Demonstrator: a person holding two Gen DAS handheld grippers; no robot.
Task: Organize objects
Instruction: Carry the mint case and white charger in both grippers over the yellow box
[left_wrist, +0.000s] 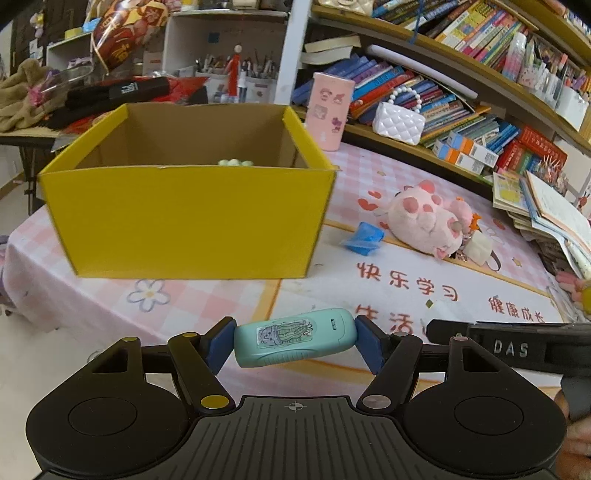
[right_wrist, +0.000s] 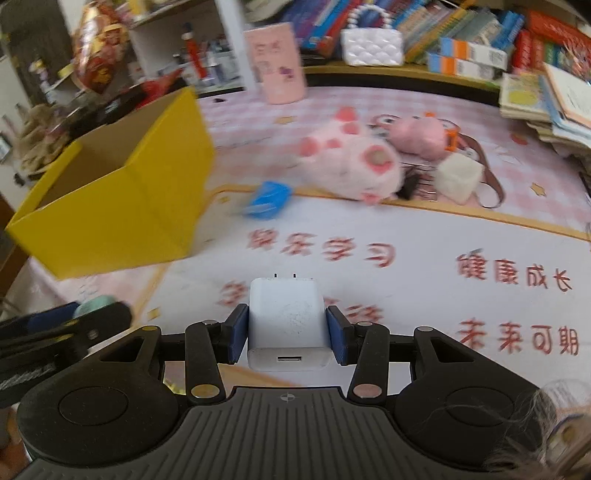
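Yellow box ahead; left jaws clamp teal case, right jaws clamp white charger.

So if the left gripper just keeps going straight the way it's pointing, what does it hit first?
Probably the near wall of the yellow box, which fills the view straight ahead of the left gripper holding the teal device. Only tablecloth lies between; depth is uncertain.

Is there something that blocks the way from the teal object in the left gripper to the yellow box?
Nothing visible does. The left gripper holds the teal object above bare tablecloth, and the yellow box stands open just ahead.
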